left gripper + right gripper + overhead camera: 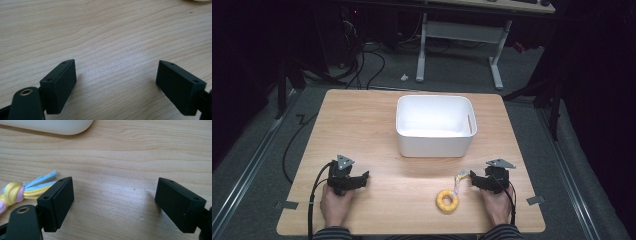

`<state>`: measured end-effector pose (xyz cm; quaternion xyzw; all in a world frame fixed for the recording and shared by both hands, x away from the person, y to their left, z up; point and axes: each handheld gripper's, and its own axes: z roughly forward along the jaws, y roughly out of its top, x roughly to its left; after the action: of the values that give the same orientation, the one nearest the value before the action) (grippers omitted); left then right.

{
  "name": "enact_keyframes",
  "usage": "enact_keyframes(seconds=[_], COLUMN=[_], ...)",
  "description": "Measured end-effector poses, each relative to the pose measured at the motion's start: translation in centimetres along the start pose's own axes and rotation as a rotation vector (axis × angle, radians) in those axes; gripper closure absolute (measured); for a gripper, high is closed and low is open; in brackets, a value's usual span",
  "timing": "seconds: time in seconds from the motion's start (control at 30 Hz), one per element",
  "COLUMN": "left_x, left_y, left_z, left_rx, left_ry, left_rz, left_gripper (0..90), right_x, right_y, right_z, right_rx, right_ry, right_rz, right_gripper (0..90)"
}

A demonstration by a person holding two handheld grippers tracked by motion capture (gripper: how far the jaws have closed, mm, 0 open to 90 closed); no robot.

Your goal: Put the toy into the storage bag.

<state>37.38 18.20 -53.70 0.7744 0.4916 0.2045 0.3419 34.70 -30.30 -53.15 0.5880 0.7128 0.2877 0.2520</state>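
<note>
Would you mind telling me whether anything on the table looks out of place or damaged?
Nothing stands out. The white bin sits upright and looks intact, the yellow ring toy with its frayed rope tail lies flat by the right claw, and both claws, including the left claw, rest open on the table.

Black grippers [362,176], screw-holed jaws, grey plates, black cables, striped sleeves [332,233]

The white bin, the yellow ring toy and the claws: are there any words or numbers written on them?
None to read: the bin is plain white, the ring toy has only colours, and the left claw and right claw are bare black.
</note>
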Motion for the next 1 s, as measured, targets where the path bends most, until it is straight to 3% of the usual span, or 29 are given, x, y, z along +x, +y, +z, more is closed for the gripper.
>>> enact_keyframes(seconds=[0.43, 0.5, 0.73, 0.83, 1.0], left_x=[0.0, 0.0, 0.0, 0.0, 0.0], left_y=[0.0, 0.0, 0.0, 0.0, 0.0], left_z=[0.0, 0.0, 0.0, 0.0, 0.0], left_rx=[0.0, -0.001, -0.001, -0.001, -0.001], left_ry=[0.001, 0.001, 0.002, 0.002, 0.002], left_rz=[0.002, 0.002, 0.002, 0.003, 0.003], left_gripper=[16.9, 16.9, 16.9, 16.9, 16.9], right_x=[-0.2, -0.2, -0.6, -0.9, -1.0], right_y=[0.0, 0.0, -0.2, -0.3, -0.4], right_z=[-0.5, -0.8, -1.8, -2.2, -2.8], right_rx=[-0.007, -0.028, -0.038, -0.05, -0.063], right_ry=[0.001, 0.004, 0.036, 0.055, 0.076], right_rz=[0.009, 0.013, 0.023, 0.052, 0.043], right_gripper=[29.3, 32.6, 37.6, 38.0, 41.0])
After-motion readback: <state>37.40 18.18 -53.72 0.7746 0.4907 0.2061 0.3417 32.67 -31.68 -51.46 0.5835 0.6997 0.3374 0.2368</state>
